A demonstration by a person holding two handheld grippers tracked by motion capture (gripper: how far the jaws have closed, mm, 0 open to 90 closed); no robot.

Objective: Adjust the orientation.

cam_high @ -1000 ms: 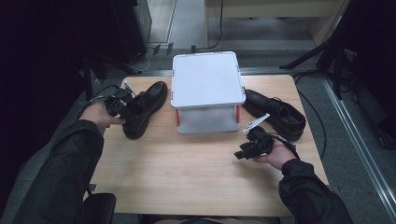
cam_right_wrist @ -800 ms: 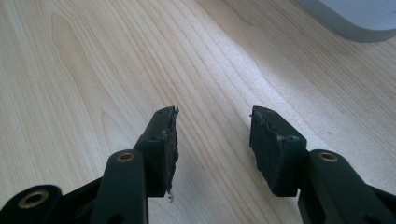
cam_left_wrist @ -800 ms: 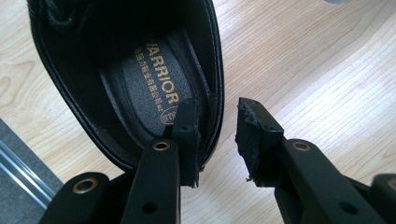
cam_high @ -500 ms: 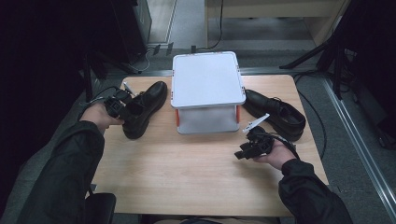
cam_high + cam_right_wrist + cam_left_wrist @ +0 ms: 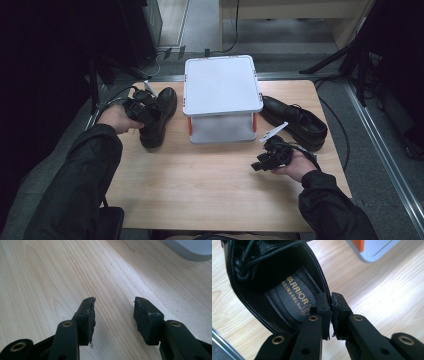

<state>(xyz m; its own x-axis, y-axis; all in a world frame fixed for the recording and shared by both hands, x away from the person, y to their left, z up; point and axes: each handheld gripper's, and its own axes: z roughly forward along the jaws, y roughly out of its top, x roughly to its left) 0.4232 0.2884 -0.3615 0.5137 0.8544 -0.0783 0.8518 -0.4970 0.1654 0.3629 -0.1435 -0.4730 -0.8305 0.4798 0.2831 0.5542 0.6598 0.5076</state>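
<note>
Already the left gripper [image 5: 330, 305] is clamped on the thin heel rim of the left shoe [image 5: 157, 117], its jaws having just been closing on it; the shoe lies on the table [image 5: 200, 190] left of the box [image 5: 222, 85]. With so narrow a pinch, the rim could slip out or the shoe swing and drop if lifted quickly. The box is lidded, its contents hidden. Right of it lies the second shoe [image 5: 295, 122], with the right gripper [image 5: 113, 315] nearby, jaws apart and empty.
</note>
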